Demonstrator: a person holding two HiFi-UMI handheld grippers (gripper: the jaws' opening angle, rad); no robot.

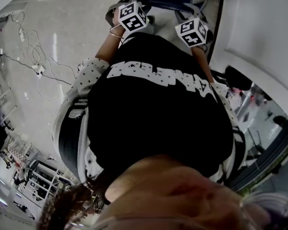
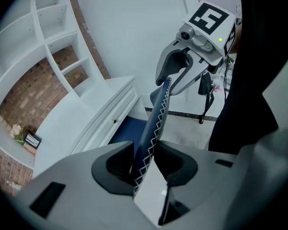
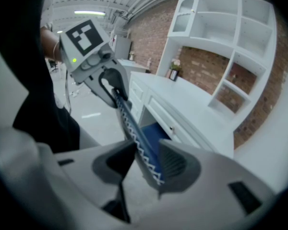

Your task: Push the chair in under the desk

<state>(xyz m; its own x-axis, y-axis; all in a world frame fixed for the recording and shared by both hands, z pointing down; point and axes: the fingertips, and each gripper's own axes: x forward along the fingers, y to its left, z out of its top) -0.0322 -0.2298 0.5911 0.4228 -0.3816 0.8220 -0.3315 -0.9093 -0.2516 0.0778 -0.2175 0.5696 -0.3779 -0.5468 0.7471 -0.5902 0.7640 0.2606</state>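
Jaws of left tool (image 2: 143,163) and right tool (image 3: 146,164) each clamp the top edge of the dark-blue padded chair (image 2: 156,116) with white zigzag stitching; its seat reaches under the white worktop (image 2: 93,111).

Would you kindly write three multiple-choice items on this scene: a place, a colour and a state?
1. The chair's seat is: A partly under the desk; B on top of it; C behind the person.
2. The stitching on the chair back is: A red; B white; C yellow.
3. The left gripper and right gripper are: A empty; B on a cable; C shut on the chair back.
Key: 1 A, blue shows below the drawers; 2 B, white zigzag; 3 C, its edge sits between each gripper's jaws.
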